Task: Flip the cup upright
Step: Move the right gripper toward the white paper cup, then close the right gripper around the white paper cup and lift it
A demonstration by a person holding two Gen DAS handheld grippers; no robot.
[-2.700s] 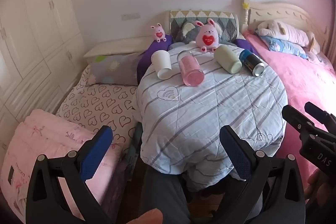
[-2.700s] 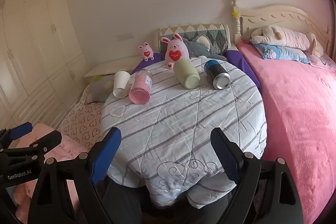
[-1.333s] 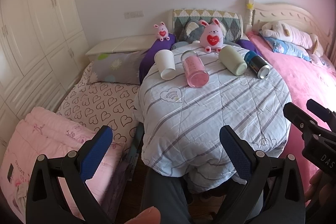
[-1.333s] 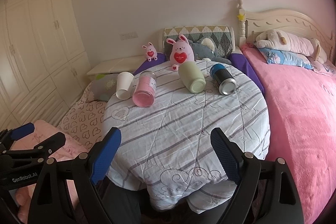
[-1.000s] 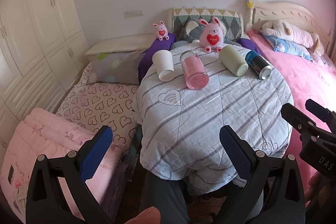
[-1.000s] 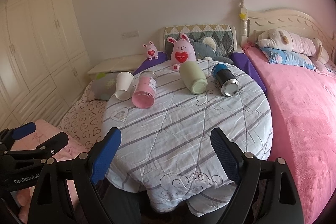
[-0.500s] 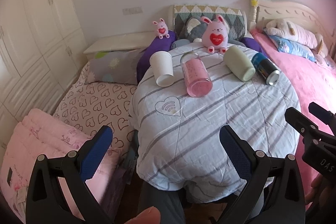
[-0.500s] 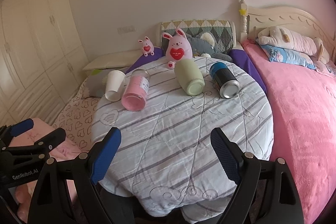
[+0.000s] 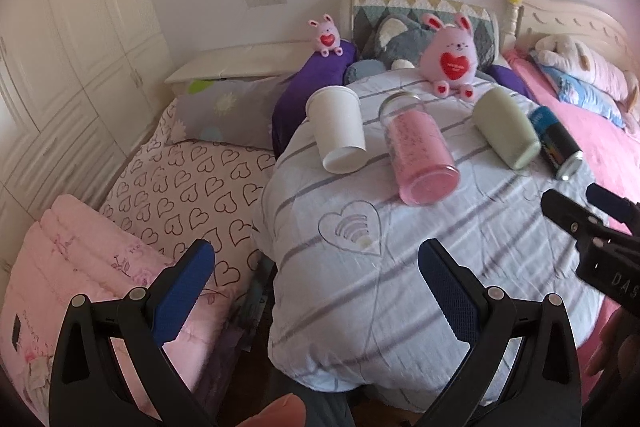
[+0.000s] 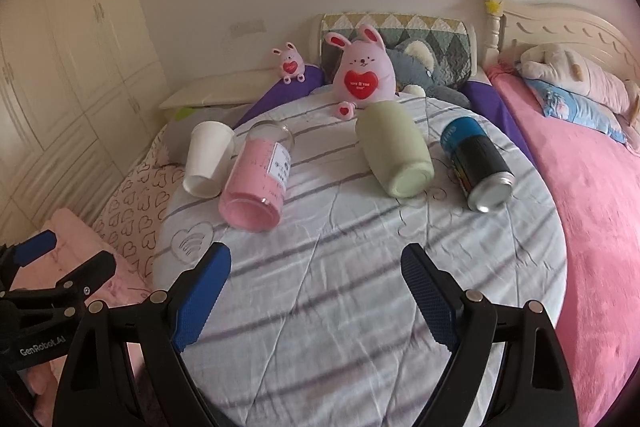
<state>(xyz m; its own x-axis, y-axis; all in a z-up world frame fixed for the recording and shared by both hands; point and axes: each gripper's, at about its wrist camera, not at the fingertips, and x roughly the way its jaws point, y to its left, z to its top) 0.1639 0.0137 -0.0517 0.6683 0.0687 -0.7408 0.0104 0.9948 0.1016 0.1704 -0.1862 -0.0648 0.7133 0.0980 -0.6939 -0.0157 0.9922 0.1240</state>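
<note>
Currently I'm holding both claws, left gripper [image 9: 312,269] and right gripper [image 10: 316,271], spread wide and empty. White paper cup [image 9: 340,131] is lying on its side just left of the pink jar [image 9: 420,155]. I'm guessing light, crushable, slippery; I'm planning a soft mid-wall pinch.

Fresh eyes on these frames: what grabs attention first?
Four containers lie on their sides in a row across the striped round table: white paper cup leftmost, pink cup, green cup, then a blue-black can rightmost. Behind them sits a pink bunny plush with a red heart. Both the left gripper and right gripper hang open, short of the cups.
</note>
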